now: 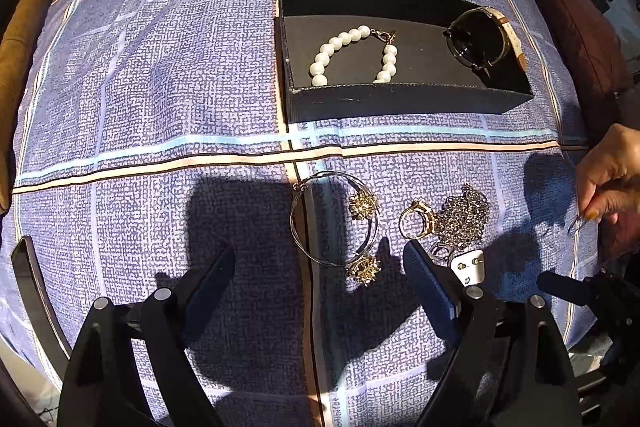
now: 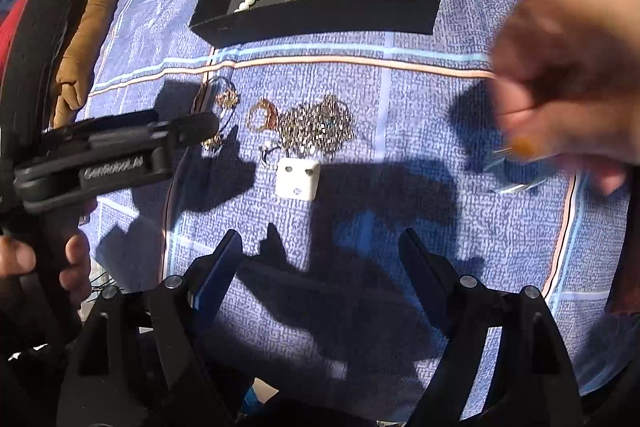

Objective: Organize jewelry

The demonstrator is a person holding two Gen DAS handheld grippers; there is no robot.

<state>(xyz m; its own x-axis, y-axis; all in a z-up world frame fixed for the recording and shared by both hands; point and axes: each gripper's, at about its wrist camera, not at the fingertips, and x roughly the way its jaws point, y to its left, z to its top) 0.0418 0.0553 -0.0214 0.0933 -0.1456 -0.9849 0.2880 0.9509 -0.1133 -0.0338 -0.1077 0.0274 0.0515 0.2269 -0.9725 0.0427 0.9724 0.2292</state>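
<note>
1. Left gripper (image 1: 320, 259): jaws spread wide, nothing held — poised above the wire bangle (image 1: 334, 219) with gold flower charms.
2. Right gripper (image 2: 320, 247): jaws wide apart, empty, over bare checked cloth (image 2: 400, 95).
3. Loose on the cloth: gold ring (image 1: 416, 219), chain heap (image 1: 464, 213), white earring card (image 1: 468, 264).
4. In the black tray (image 1: 400, 99): pearl bracelet (image 1: 354, 55), wristwatch (image 1: 480, 37).

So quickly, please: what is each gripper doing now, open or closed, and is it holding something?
Left gripper: open, holding nothing, above the wire bangle.
Right gripper: open, holding nothing.
</note>
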